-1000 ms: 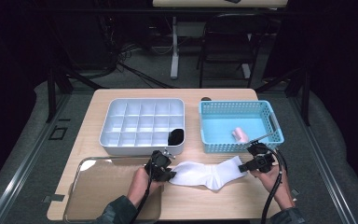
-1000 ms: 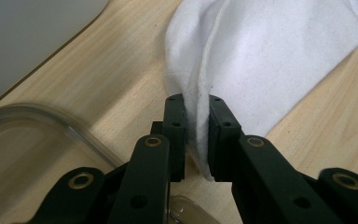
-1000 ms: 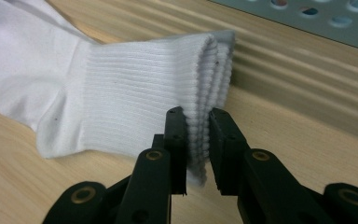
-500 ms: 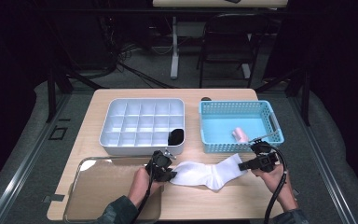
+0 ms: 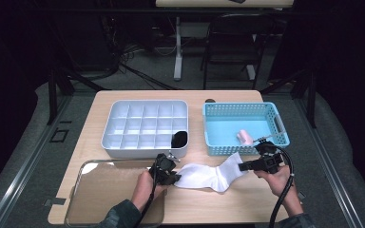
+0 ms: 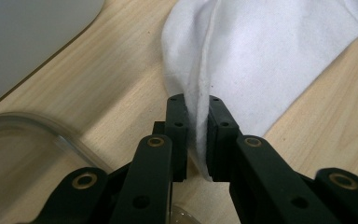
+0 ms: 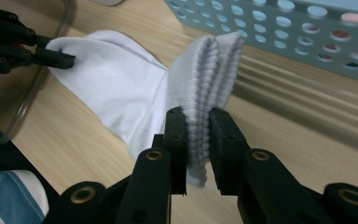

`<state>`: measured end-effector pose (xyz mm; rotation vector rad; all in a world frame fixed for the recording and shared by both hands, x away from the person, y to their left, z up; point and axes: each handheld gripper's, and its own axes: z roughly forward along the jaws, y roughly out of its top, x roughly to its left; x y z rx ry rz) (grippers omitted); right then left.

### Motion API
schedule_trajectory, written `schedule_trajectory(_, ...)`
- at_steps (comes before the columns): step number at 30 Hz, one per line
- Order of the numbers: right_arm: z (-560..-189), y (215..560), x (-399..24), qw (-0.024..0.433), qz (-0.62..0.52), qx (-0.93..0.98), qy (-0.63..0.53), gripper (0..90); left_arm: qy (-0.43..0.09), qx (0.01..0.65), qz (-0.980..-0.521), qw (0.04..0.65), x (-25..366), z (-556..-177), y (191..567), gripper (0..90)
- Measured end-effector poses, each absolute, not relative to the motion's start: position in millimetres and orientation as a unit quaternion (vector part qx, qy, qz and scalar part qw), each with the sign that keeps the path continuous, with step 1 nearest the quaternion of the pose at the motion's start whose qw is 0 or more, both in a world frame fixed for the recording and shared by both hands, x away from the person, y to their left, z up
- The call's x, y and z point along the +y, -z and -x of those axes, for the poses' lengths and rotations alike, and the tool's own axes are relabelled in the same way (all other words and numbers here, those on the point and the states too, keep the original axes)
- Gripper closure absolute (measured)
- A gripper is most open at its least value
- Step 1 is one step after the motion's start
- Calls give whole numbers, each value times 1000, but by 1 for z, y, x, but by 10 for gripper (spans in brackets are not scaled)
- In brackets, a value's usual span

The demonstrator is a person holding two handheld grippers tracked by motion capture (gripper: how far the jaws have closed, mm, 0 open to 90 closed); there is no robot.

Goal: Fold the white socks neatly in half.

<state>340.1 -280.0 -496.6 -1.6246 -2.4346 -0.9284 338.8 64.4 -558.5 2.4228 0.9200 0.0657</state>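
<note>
A white sock (image 5: 208, 175) lies stretched across the front of the wooden table (image 5: 228, 204). My left gripper (image 5: 175, 176) is shut on its toe end, and in the left gripper view the cloth (image 6: 261, 56) is pinched between the black jaws (image 6: 197, 116). My right gripper (image 5: 244, 166) is shut on the ribbed cuff (image 7: 212, 70), which stands folded between its jaws (image 7: 197, 123). Across the sock in the right gripper view, the left gripper (image 7: 67, 59) pinches the far end.
A white compartment tray (image 5: 145, 126) with a dark item (image 5: 179, 139) in one front cell sits behind the left hand. A blue basket (image 5: 242, 127) holding a pink roll (image 5: 244, 137) stands behind the right hand. A clear lid (image 5: 109, 190) lies at the front left.
The right gripper has shifted slightly with the cuff. The sock stays stretched between both grippers, and the left hand has held still.
</note>
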Motion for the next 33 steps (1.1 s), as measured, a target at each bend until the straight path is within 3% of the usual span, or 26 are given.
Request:
schedule_trajectory(19, -338, 487, -260, 62, 501, -791, 346, 783, -17, 343, -895, 284, 56, -340, 560, 819)
schedule_trajectory(33, -346, 497, -202, 67, 457, -822, 332, 780, 5, 355, -887, 296, 45, -343, 562, 815)
